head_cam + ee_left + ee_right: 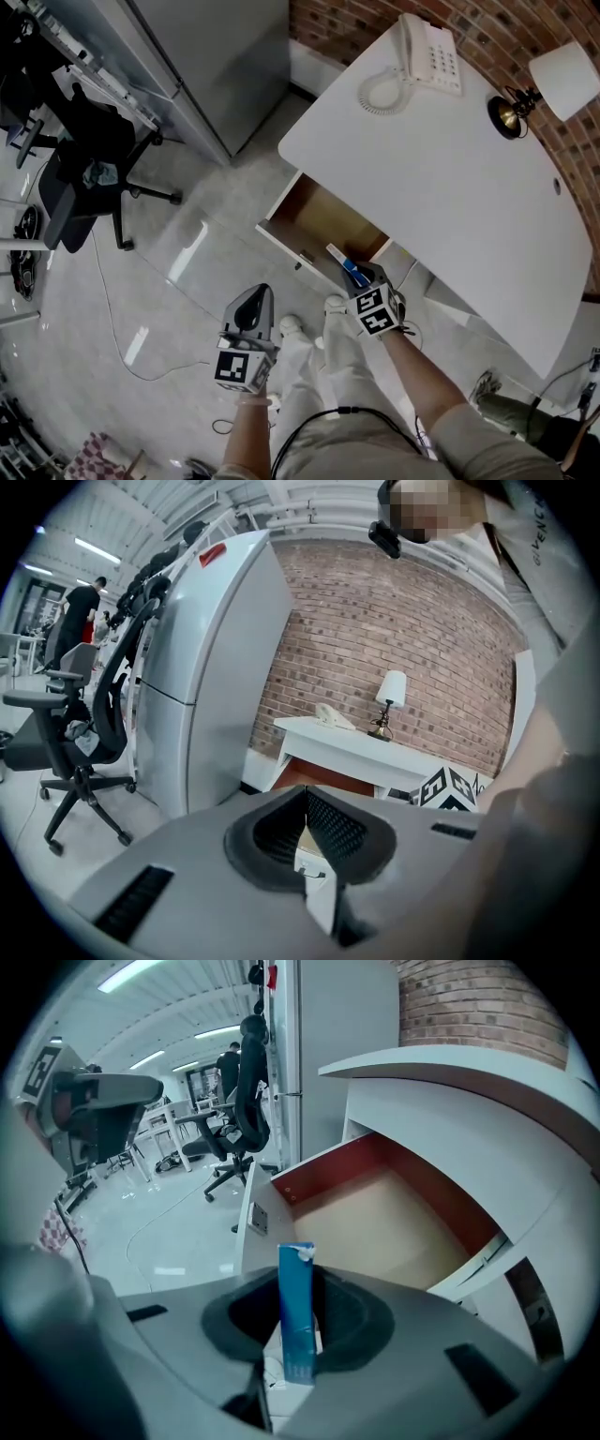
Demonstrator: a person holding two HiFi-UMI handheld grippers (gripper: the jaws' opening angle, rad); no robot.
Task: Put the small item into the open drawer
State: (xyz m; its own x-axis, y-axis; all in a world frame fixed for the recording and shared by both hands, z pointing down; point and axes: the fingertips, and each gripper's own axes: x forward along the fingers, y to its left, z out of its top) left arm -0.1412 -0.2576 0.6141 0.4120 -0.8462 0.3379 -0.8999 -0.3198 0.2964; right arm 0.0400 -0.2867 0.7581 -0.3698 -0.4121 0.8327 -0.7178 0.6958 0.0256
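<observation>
A small blue carton [298, 1312] with a white cap stands upright between the jaws of my right gripper [300, 1335], which is shut on it. In the head view that carton [352, 269] sits at the near corner of the open drawer [323, 221], with the right gripper [361, 278] just behind it. The drawer [375, 1213] is pulled out from under the white desk [450, 159] and its wooden bottom shows nothing on it. My left gripper [251, 314] hangs lower left over the floor, jaws shut with nothing between them [305, 832].
On the desk stand a white telephone [427, 54] and a lamp [544, 84] by the brick wall. A grey cabinet [202, 66] and a black office chair [80, 169] are at the left. A thin cable [112, 328] crosses the floor. My legs are below.
</observation>
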